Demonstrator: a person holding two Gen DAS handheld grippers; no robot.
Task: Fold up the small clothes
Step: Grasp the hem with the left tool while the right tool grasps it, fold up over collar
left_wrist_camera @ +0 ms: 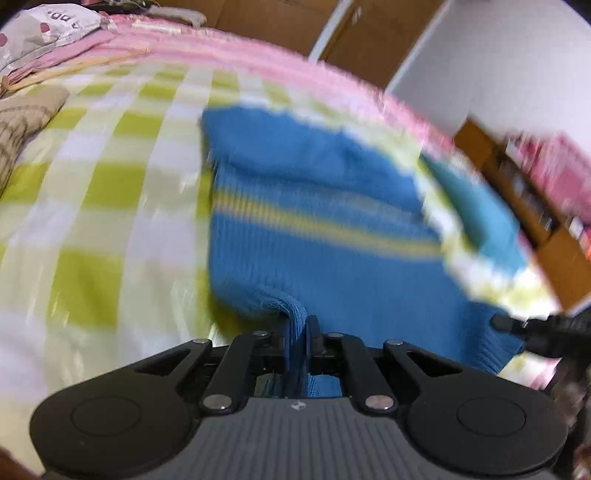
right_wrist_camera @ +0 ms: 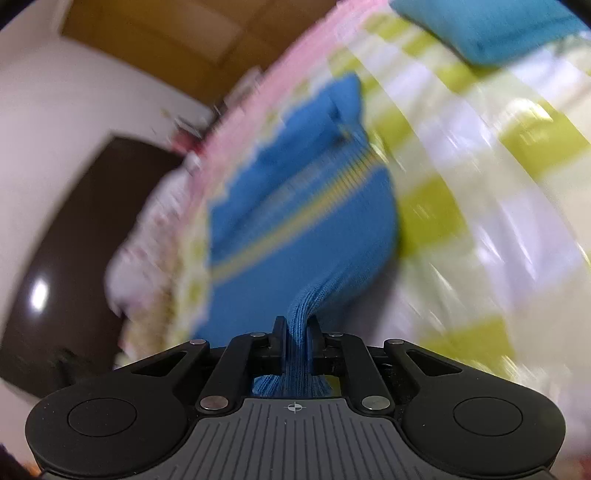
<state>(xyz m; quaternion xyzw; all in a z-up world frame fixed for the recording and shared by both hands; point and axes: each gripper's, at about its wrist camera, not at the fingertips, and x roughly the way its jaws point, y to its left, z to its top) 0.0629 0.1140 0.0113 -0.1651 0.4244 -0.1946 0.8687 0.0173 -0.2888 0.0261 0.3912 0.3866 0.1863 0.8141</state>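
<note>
Both the left gripper (left_wrist_camera: 297, 332) and the right gripper (right_wrist_camera: 297, 332) pinch the hem of a blue knit (left_wrist_camera: 314, 236) above the checked bed (left_wrist_camera: 103, 192).

Both wrist cameras look close along claws, sharing the blue knit (left_wrist_camera: 314, 236).

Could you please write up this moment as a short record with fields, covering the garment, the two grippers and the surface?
garment: blue knit garment with a yellow stripe, partly lifted
left hand-held gripper: shut on the garment's ribbed edge
right hand-held gripper: shut on a bunched edge of the same garment
surface: green-and-white checked bedcover
other item: second blue cloth farther up the bed
image quality: motion blur
</note>
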